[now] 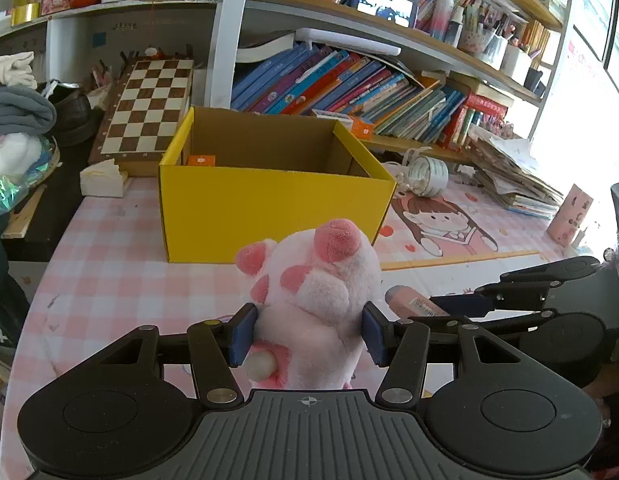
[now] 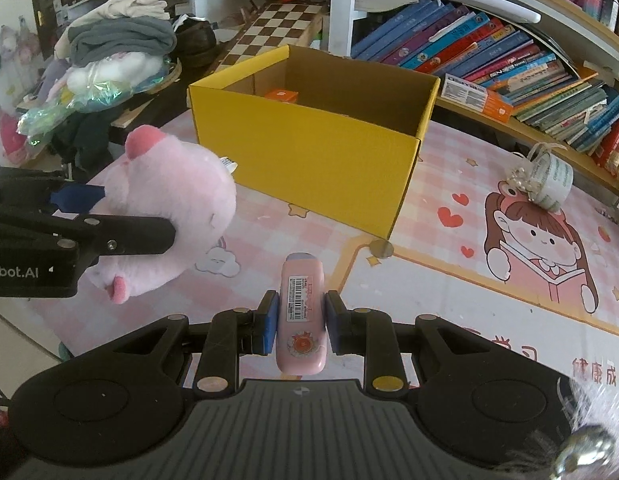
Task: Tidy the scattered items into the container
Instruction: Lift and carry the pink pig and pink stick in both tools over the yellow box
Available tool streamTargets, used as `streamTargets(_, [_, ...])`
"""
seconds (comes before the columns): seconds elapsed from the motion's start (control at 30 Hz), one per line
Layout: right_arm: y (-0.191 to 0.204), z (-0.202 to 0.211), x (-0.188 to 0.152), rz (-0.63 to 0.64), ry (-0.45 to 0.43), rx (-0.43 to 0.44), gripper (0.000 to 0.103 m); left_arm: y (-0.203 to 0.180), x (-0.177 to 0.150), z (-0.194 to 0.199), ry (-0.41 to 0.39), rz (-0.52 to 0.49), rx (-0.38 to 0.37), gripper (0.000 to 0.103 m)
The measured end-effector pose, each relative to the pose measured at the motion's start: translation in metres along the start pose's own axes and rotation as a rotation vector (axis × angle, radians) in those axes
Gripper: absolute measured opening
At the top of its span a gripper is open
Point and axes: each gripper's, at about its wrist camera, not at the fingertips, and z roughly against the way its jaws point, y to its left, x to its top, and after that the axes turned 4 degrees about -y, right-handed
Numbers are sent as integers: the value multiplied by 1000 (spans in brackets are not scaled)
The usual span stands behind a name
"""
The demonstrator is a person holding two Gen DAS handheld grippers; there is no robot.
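My left gripper [image 1: 307,332] is shut on a pink plush toy [image 1: 317,300], held above the checked tablecloth in front of the yellow cardboard box [image 1: 269,208]. The same pink plush toy [image 2: 169,216] shows at the left of the right wrist view, with the left gripper's fingers [image 2: 121,236] pressed into it. My right gripper [image 2: 301,320] is shut on a pink case with a barcode label [image 2: 301,308], which also pokes in at the right of the left wrist view as the pink case [image 1: 413,302]. An orange packet [image 2: 281,95] lies inside the box.
A chessboard [image 1: 149,104] leans behind the box. Leaning books [image 1: 349,88] fill the shelf beyond. A tipped white cup with beads [image 2: 549,180] lies on the cartoon mat at the right. Folded clothes and bags [image 2: 117,52] pile up at the left. A coin [image 2: 380,249] sits by the box corner.
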Motion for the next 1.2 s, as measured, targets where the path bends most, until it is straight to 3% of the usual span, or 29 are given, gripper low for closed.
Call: streamTargets(1.2, [2, 4, 27, -1, -67, -10, 23, 8, 17, 10, -86, -15, -8, 54])
